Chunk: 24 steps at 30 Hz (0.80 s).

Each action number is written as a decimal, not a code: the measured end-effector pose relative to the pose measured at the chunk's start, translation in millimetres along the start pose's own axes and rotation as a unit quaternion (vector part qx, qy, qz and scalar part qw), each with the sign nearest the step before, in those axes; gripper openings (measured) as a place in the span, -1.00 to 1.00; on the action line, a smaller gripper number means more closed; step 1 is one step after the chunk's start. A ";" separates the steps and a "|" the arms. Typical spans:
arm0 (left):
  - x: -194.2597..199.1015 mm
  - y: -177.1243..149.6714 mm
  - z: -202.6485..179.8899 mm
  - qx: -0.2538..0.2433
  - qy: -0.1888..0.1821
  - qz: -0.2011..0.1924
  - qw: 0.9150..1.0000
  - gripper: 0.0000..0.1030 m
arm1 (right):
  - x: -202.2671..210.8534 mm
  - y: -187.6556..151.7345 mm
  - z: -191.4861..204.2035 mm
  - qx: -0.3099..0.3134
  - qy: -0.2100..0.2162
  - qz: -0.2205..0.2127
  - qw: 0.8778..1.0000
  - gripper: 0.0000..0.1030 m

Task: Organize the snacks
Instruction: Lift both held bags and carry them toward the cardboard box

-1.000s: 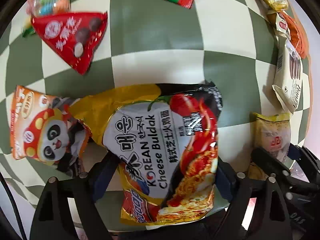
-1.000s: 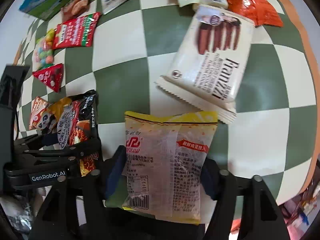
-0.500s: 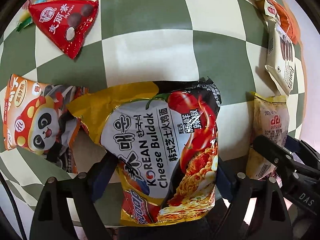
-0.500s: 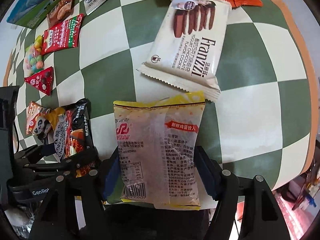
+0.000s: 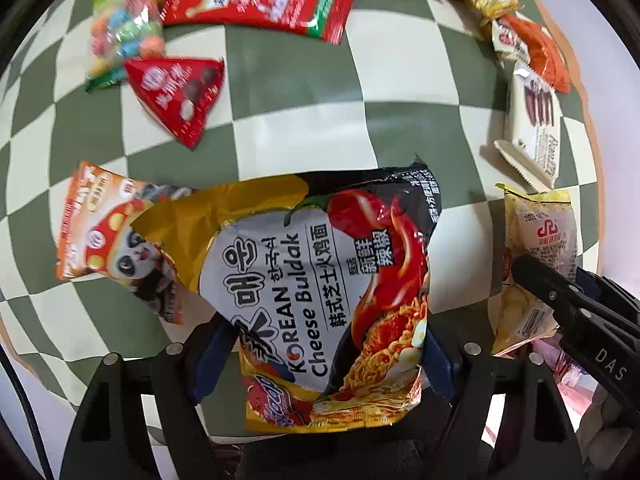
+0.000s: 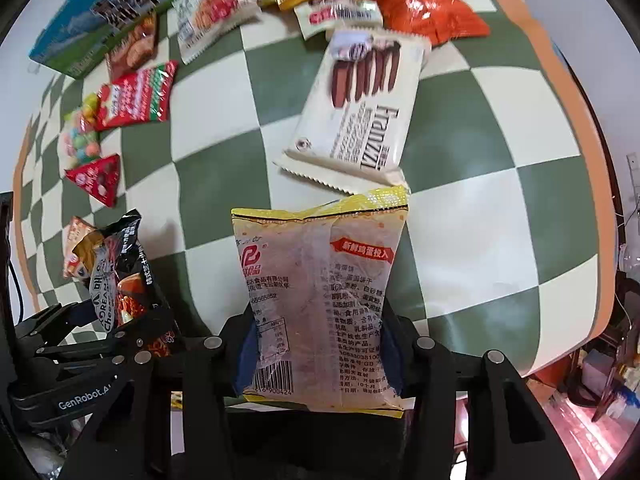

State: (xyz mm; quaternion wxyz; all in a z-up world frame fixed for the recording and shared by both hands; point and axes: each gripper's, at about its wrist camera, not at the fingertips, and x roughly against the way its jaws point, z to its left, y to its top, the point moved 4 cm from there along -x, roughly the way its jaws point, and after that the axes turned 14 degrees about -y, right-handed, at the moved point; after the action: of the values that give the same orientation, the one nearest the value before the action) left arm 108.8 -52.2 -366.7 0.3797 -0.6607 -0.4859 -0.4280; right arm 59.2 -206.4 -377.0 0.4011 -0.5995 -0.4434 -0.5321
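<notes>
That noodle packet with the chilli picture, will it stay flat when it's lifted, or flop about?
The noodle packet would probably flop at its edges: its top corner is already crumpled. The middle may stay stiffer, if a noodle block sits inside. The glossy film looks slippery, so the left gripper, whose jaws are closing around it, likely needs a firm squeeze.

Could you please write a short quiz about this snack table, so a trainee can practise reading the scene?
1. True or false: the right tool is shut on the yellow biscuit packet.
2. Which packet lies between the fingers of the left tool? A) the Franzzi cookie pack B) the Korean Cheese Buldak noodle packet C) the red triangular chocolate bag
3. Fill in: the panda snack bag lies partly under the ____ packet.

Key:
1. True.
2. B, the Korean Cheese Buldak noodle packet; the jaws are closing on it.
3. Noodle.
</notes>
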 end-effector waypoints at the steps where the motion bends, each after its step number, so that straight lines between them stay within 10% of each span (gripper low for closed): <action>1: 3.4 -0.8 -0.9 -0.001 -0.002 -0.005 1.000 0.56 | 4.1 -1.3 -1.4 -0.002 0.002 -0.004 1.000 -0.02; 12: 77.0 9.9 -29.9 -0.030 -0.018 -0.094 0.995 0.52 | 110.7 3.4 8.6 -0.003 0.048 -0.077 0.996 -0.02; 24: 230.3 95.9 -34.8 -0.023 -0.033 -0.206 0.978 0.52 | 195.0 96.1 45.9 0.032 0.117 -0.173 0.977 -0.03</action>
State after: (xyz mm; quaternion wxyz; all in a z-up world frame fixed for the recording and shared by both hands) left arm 231.8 -34.1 -147.6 0.2515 -0.5685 -0.6139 -0.4865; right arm 172.1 -169.6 -189.3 0.3707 -0.4342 -0.5071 -0.6457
